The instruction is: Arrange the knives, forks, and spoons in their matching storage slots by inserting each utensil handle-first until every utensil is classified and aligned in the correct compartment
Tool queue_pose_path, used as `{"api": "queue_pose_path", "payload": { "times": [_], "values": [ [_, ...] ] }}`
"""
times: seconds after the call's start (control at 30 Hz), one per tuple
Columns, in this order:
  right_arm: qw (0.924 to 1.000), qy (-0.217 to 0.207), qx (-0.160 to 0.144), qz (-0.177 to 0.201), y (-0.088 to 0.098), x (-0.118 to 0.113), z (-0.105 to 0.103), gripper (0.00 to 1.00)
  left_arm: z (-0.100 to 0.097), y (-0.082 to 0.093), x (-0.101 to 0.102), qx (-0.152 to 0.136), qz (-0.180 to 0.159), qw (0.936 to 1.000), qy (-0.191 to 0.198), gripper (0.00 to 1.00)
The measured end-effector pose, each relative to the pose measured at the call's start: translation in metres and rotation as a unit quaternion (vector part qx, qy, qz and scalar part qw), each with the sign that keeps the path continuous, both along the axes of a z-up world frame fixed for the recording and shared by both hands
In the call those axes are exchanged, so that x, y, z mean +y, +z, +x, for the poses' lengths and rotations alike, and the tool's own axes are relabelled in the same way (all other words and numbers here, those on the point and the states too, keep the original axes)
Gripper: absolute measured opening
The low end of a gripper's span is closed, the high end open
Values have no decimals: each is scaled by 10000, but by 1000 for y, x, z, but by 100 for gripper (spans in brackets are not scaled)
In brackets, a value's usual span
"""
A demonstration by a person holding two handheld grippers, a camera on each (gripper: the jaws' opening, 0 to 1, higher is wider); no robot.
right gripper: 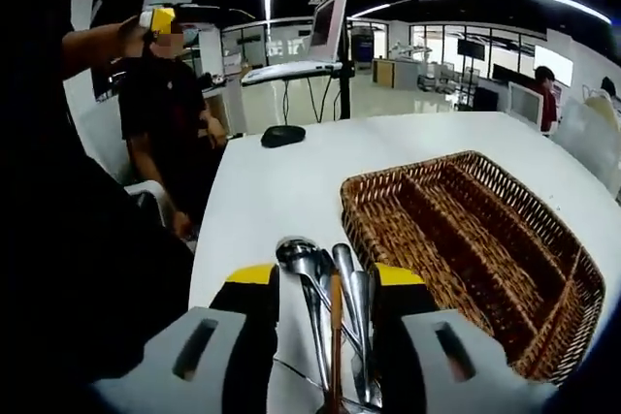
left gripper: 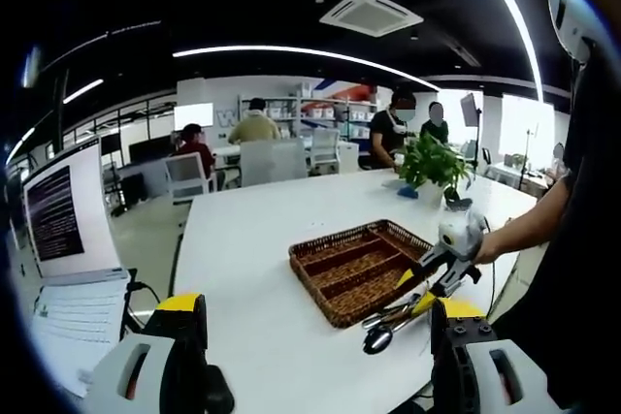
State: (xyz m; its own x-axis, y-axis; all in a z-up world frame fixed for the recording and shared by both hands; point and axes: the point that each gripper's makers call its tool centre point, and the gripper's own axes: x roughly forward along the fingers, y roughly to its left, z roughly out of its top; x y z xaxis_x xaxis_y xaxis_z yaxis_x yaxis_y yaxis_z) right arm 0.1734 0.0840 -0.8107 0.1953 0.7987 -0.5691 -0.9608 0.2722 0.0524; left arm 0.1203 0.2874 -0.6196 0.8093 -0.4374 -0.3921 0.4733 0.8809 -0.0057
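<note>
Right gripper view | our right gripper [right gripper: 325,312] straddles the utensils [right gripper: 330,283], grip unclear | left gripper [left gripper: 315,336] open | steel: stiff, slippery, we'd pinch handles | basket [right gripper: 466,239] beside.

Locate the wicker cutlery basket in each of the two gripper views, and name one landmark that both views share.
Left gripper view: the wicker cutlery basket lies right of centre on the white table, beside the right gripper.
Right gripper view: it sits at centre-right, just beyond the jaws.
Shared landmark: the bundle of utensils next to the basket.
</note>
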Motion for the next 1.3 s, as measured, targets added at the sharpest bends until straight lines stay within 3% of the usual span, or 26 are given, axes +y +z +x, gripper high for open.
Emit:
{"api": "queue_pose_path", "payload": {
  "times": [0.13,0.33,0.67,0.9,1.3],
  "values": [
    [9997,-78,207,-105,-14,1,0,27,-1,-1,3,14,7,10000,26,100],
    [9985,-233,405,-295,-33,1,5,21,-4,0,7,30,16,10000,82,100],
    [9970,-124,378,-668,-53,-6,2,12,-8,-1,14,63,16,9998,188,100],
    [9965,-64,378,-746,-57,-3,1,6,-9,-3,14,99,23,9998,174,100],
    [9959,-54,466,-772,-56,-6,3,5,-7,-1,17,61,30,9998,194,100]
  ]
}}
